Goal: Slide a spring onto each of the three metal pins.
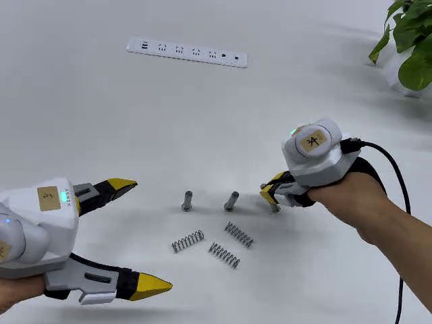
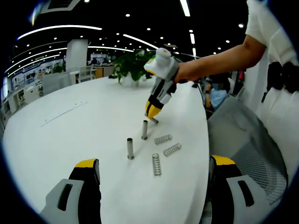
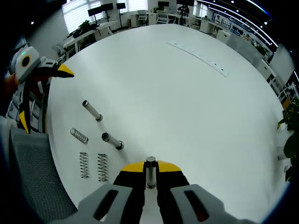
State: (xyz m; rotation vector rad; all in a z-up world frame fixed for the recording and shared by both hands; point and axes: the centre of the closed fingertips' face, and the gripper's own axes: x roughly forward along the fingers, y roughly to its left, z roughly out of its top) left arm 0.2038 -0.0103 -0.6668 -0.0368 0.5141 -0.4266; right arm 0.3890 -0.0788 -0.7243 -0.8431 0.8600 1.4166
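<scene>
On a white table [image 1: 88, 121], the right gripper [image 1: 270, 194] is clamped on a metal pin [image 3: 150, 171], the rightmost of three. The right gripper view shows this pin's long axis running straight out between the closed yellow tips, its round end facing away from the camera. In the head view the same pin is largely hidden under those tips. A left pin [image 1: 187, 200] and a middle pin [image 1: 231, 201] stand upright on their wider bases, apart from each other and just left of the clamped one. Near of them three springs lie flat. A far spring [image 1: 239, 235] and a near spring [image 1: 223, 255] lie parallel, running far-left to near-right, and a left spring [image 1: 187, 241] is angled the other way. The person's right hand [image 1: 347, 196] reaches in from the right, tilting its gripper leftward and down at the table. The left gripper [image 1: 145, 233] hangs at the near left, jaws wide apart and holding nothing, pointed right toward the springs. The head view also takes in a power strip [image 1: 187, 52] at the far side and a plant [image 1: 405, 40] at the far right.
</scene>
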